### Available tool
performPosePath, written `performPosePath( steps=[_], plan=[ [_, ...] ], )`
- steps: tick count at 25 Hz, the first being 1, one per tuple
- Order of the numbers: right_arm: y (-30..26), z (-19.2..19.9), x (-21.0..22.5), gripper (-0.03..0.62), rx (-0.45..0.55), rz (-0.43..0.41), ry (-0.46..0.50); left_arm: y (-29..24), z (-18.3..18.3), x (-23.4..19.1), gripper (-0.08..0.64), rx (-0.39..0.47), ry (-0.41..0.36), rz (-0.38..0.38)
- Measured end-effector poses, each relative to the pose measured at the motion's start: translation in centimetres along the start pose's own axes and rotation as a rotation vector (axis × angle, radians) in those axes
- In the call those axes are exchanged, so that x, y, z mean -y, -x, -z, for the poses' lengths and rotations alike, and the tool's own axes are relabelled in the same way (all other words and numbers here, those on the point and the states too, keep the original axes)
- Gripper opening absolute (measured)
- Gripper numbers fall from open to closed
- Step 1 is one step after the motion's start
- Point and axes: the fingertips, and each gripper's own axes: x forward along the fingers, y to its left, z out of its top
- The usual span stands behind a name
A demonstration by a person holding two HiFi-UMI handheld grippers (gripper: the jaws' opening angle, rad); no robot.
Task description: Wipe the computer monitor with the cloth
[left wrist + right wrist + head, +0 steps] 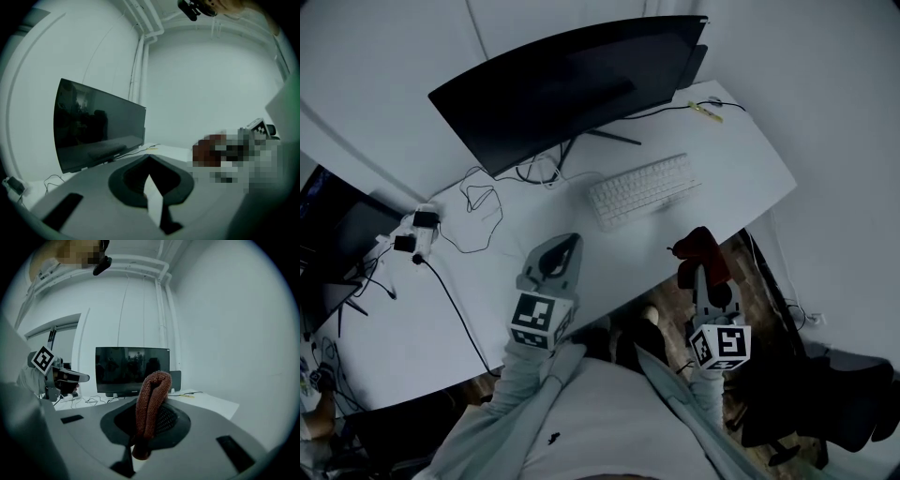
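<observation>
While R gripper (703, 272) pinches the red cloth (151, 397), L gripper (149, 159) looks closed, empty.

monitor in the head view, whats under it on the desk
Under the monitor, a thin stand leg and tangled cables show on the white desk. The screen covers the rest of the stand.

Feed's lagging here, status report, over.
Right gripper shut on red cloth. Left gripper shut, empty. Monitor untouched, both grippers well short. Keyboard lies between.

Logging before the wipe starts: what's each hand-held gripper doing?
Left hand-held gripper: closed, empty.
Right hand-held gripper: closed on the cloth.
</observation>
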Motion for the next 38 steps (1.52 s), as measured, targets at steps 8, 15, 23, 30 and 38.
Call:
performPosePath(
  steps=[8, 15, 23, 30, 38],
  plan=[
    [-6.8, -0.7, 2.2, 0.040, -0.020, -0.104, 0.006, -3.2, 0.0, -2.6, 0.020, -0.005, 0.052, -0.121],
    [-15.8, -3.7, 3.8, 0.040, -0.001, -0.330, 0.036, -6.1, -2.7, -5.4, 0.020, 0.034, 0.089, -0.331],
    [-23.2, -7.2, 4.5, 0.040, 0.032, -0.572, 0.088, -8.0, -4.2, -5.6, 0.020, 0.042, 0.136, -0.557],
    [-25.5, -7.4, 3.9, 0.040, 0.037, -0.699, 0.114, -7.2, -4.0, -4.8, 0.020, 0.046, 0.158, -0.688],
    [-26.3, -8.0, 0.1, 0.040, 0.048, -0.789, 0.148, -4.6, -4.0, -6.3, 0.020, 0.071, 0.179, -0.755]
  ],
)
